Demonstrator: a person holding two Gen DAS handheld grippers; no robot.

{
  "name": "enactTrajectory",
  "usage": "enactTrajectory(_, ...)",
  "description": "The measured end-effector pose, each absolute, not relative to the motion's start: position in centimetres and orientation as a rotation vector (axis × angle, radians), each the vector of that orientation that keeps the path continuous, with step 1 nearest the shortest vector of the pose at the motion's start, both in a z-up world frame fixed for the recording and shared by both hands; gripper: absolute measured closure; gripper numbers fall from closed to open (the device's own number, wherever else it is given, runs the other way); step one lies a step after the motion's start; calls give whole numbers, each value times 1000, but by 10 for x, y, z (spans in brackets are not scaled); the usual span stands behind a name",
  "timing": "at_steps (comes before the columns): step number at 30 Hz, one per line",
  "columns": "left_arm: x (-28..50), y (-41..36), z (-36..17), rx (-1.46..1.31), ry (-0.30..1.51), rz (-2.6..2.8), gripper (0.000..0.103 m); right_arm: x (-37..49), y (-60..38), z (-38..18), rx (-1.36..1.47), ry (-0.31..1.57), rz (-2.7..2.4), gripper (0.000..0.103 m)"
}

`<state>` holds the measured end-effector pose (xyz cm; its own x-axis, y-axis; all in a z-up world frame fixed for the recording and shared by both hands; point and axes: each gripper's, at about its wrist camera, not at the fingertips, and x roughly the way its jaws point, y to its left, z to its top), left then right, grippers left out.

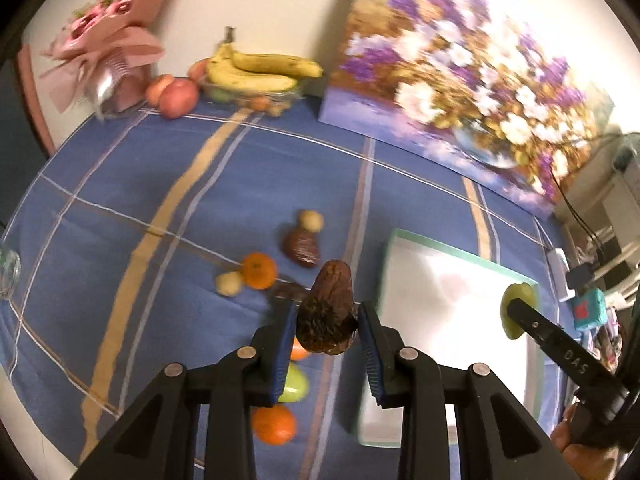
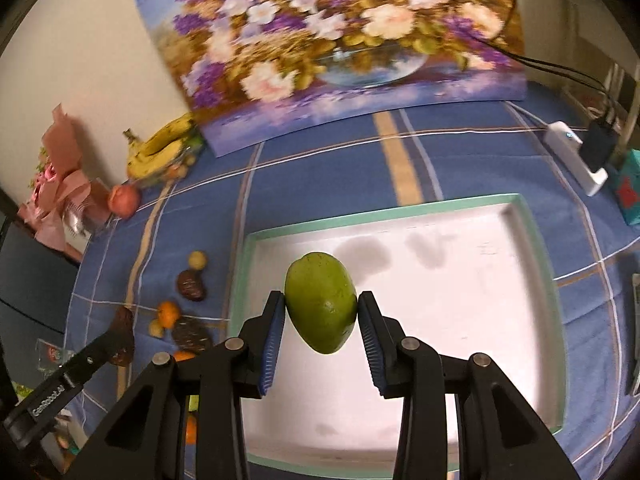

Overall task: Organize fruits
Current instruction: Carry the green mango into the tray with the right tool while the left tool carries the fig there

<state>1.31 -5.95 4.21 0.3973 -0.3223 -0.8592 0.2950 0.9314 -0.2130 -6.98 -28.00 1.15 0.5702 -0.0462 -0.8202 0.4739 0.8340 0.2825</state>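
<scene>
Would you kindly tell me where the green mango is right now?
The green mango is clamped in the right gripper, held above the near left part of the white tray, right of the loose fruit on the blue tablecloth.

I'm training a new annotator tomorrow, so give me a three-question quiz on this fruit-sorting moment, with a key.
1. True or false: the white tray already has fruit lying in it.
2. Which hand-held gripper clamps the green mango? A) left B) right C) neither
3. Fill in: the left hand-held gripper is shut on a wrinkled, dark ____ fruit.

Key
1. False: the tray is bare; the mango is held above it by the right hand-held gripper.
2. B
3. brown
</scene>
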Motion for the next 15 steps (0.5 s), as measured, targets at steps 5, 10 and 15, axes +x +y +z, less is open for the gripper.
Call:
enactTrajectory(5, 5, -98, 42, 5, 1128, -402, 69, -86, -302, 13, 498, 896, -358, 64)
enactTrajectory(10, 2, -122, 44, 33, 1135, -395, 69, -95, -320, 14, 500, 875, -390, 64)
enactTrajectory(15, 1, -145, 47, 69, 1130, -399, 69, -102, -333, 13, 499, 868, -414, 64)
